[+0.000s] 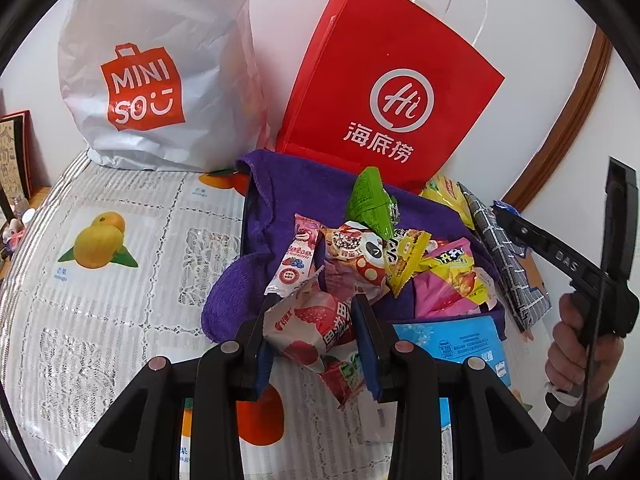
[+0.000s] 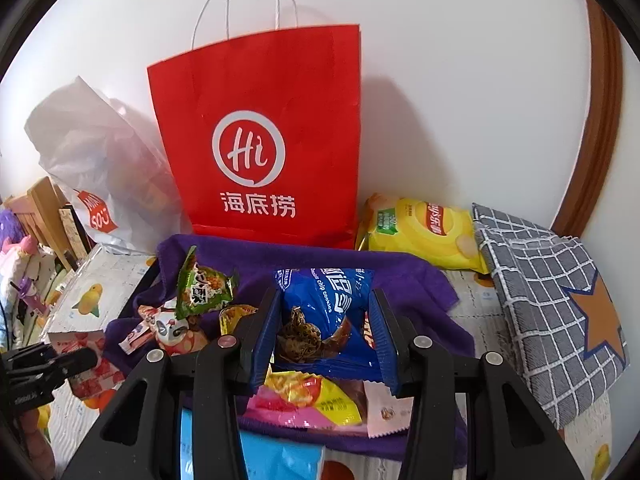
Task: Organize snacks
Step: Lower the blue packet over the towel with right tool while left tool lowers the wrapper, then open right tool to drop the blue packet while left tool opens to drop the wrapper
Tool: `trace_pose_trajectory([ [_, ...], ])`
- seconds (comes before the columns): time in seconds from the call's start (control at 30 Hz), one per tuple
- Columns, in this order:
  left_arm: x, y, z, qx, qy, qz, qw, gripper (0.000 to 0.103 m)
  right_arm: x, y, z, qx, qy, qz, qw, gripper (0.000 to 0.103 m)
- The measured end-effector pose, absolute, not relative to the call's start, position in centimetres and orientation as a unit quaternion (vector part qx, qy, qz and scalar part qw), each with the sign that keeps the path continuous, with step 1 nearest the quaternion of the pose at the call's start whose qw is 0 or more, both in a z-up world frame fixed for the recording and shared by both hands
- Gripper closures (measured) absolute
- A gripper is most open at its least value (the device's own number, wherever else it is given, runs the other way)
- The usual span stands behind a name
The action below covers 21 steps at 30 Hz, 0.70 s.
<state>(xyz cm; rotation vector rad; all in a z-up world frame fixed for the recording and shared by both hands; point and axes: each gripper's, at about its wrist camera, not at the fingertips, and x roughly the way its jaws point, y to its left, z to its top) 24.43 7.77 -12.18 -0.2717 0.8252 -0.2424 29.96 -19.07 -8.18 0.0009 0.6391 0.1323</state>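
Observation:
My left gripper (image 1: 316, 312) is shut on a white and pink strawberry snack packet (image 1: 308, 332), held just in front of a pile of snacks (image 1: 384, 256). The pile lies on a purple towel (image 1: 280, 188). In the right wrist view my right gripper (image 2: 326, 300) is shut on a blue chocolate chip cookie packet (image 2: 320, 312), above the same purple towel (image 2: 408, 280). A green packet (image 2: 200, 284) and a panda-print packet (image 2: 172, 328) lie to its left. Yellow and pink packets (image 2: 312, 400) sit beneath it.
A red paper bag (image 1: 384, 92) (image 2: 260, 140) and a white Miniso bag (image 1: 152, 68) stand against the wall. A yellow chip bag (image 2: 424, 236) and a grey checked pouch (image 2: 552, 312) lie at the right. A light blue packet (image 1: 452, 340) lies near. Fruit-print tablecloth (image 1: 100, 240) at left.

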Motion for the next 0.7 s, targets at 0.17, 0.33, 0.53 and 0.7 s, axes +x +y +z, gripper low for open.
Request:
trace_pose_trajectory([
  [0.17, 24.7, 7.7, -12.5, -0.131, 0.404, -0.119, 0.897, 0.069, 31.7, -18.7, -9.0, -0.016, 0.323, 0.056, 0.945, 0.059],
  [0.33, 24.9, 7.6, -12.9, -0.128, 0.410, -0.120, 0.895, 0.069, 33.3, -19.4, -9.6, -0.011, 0.334, 0.048, 0.941, 0.059],
  [0.53, 25.5, 7.2, -12.7, -0.138, 0.414, -0.147, 0.888, 0.069, 35.0, -20.9, -11.6, -0.005, 0.369, 0.040, 0.929, 0.058],
  [0.7, 27.8, 5.5, -11.4, -0.134, 0.416, -0.154, 0.886, 0.069, 35.9, -21.7, -13.3, 0.005, 0.387, 0.050, 0.921, 0.056],
])
